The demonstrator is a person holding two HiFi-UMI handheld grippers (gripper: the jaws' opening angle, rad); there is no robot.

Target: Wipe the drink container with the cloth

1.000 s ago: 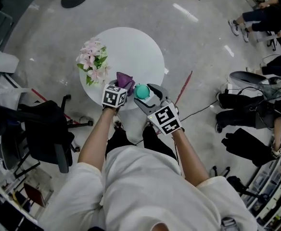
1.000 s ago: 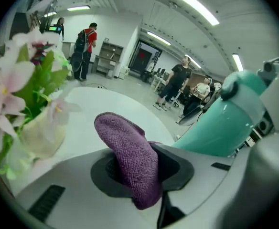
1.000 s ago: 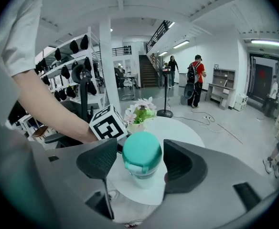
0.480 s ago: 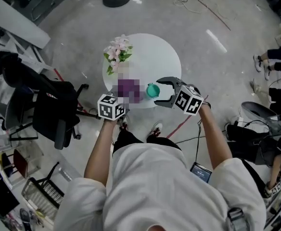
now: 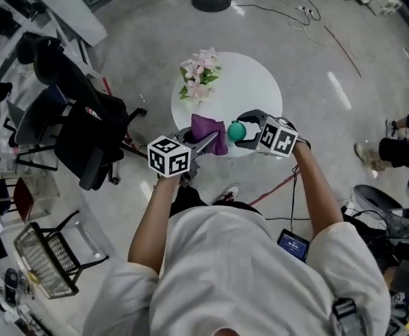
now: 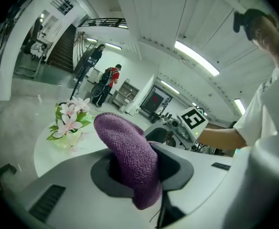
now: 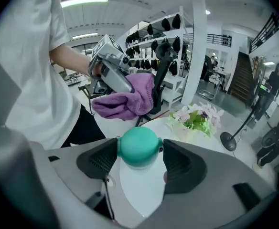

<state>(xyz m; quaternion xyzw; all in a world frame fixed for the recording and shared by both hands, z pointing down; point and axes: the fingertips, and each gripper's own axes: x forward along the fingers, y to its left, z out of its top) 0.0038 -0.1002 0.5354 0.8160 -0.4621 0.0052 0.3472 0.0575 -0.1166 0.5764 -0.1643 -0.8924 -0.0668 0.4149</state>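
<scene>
Zero wiping looks done yet: left gripper [image 6: 144, 161] clenched on the purple cloth [image 6: 123, 135], near but seemingly not touching the bottle [image 7: 139, 146] from its 9 o'clock, while the right gripper [image 7: 140, 160], jaws just closing, grasps the bottle's green cap at the bench's [image 5: 250, 82] 6 o'clock edge.

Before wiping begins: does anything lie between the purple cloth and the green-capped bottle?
Nothing; open air separates cloth from bottle, seen in the right gripper view.
</scene>
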